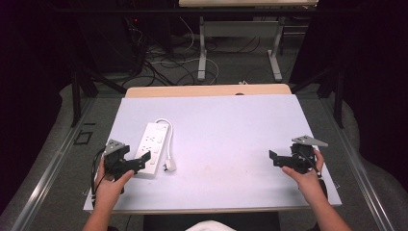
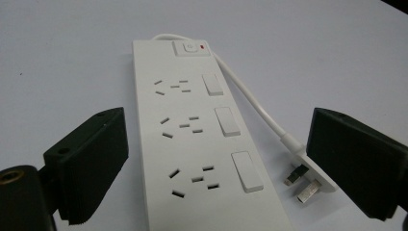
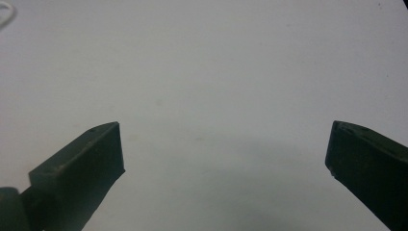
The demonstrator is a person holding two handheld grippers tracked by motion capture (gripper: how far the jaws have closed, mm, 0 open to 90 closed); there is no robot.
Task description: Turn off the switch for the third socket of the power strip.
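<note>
A white power strip with three sockets and switches lies on the left part of the white table top; its cord loops round to a white plug lying beside it. My left gripper is open at the strip's near end. In the left gripper view the power strip runs between the wide-apart jaws without touching them, and the plug lies close to the right jaw. My right gripper is open at the table's right side over bare surface, with nothing between its jaws.
The table's wooden far edge borders a floor with tangled cables and the legs of another desk. Metal rails run along both sides of the table.
</note>
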